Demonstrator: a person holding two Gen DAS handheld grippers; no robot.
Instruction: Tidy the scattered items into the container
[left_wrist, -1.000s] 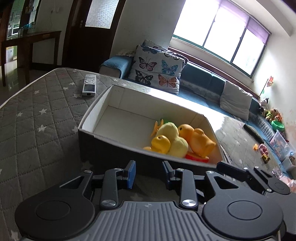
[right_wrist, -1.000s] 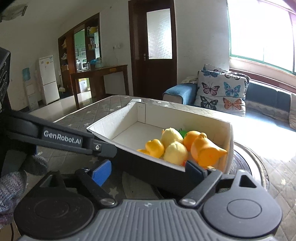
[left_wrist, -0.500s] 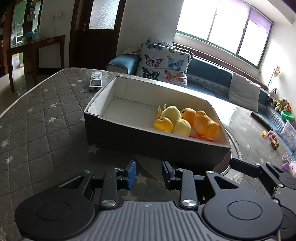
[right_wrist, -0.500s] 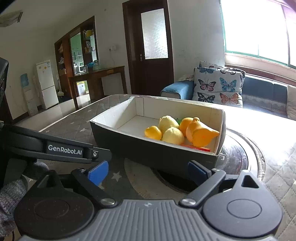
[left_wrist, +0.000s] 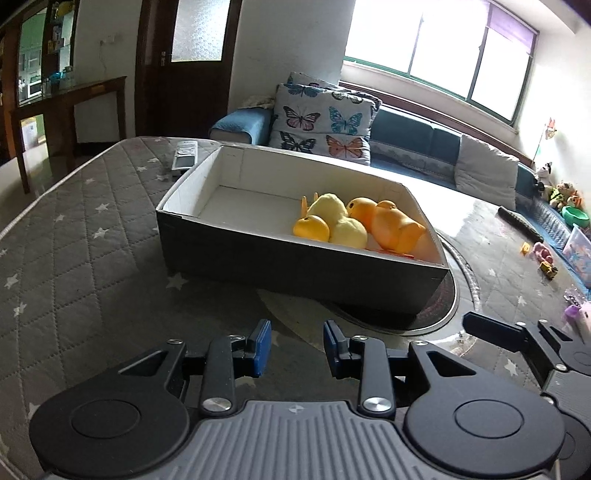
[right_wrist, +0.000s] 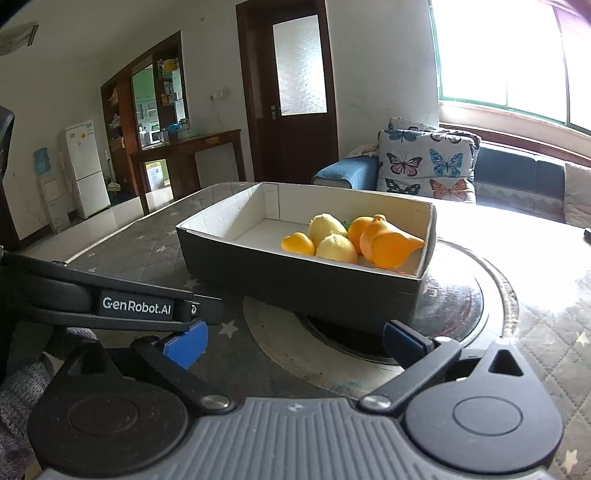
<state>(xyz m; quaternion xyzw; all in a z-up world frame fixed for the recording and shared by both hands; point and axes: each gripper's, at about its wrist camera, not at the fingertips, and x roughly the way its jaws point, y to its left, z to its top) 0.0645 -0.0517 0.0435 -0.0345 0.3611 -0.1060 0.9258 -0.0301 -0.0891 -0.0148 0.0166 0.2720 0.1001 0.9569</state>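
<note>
Behind box (left_wrist: 295, 266), remote (left_wrist: 185, 155) shows in L view only.

One cardboard box (left_wrist: 295, 258) stands on the quilted table (left_wrist: 74, 236). Inside it lie two pale yellow lemons (left_wrist: 327, 208), one small orange fruit (left_wrist: 311, 228), one rounder orange (left_wrist: 360, 207) and one orange pear-shaped toy (left_wrist: 397, 229), five pieces that show clearly, with a bit of green (right_wrist: 345, 224) and a bit of red (left_wrist: 399, 254) partly hidden beneath them. One remote control (left_wrist: 184, 155) lies beside the box. Two butterfly cushions (left_wrist: 321, 123) sit on the sofa (left_wrist: 413, 136).
</note>
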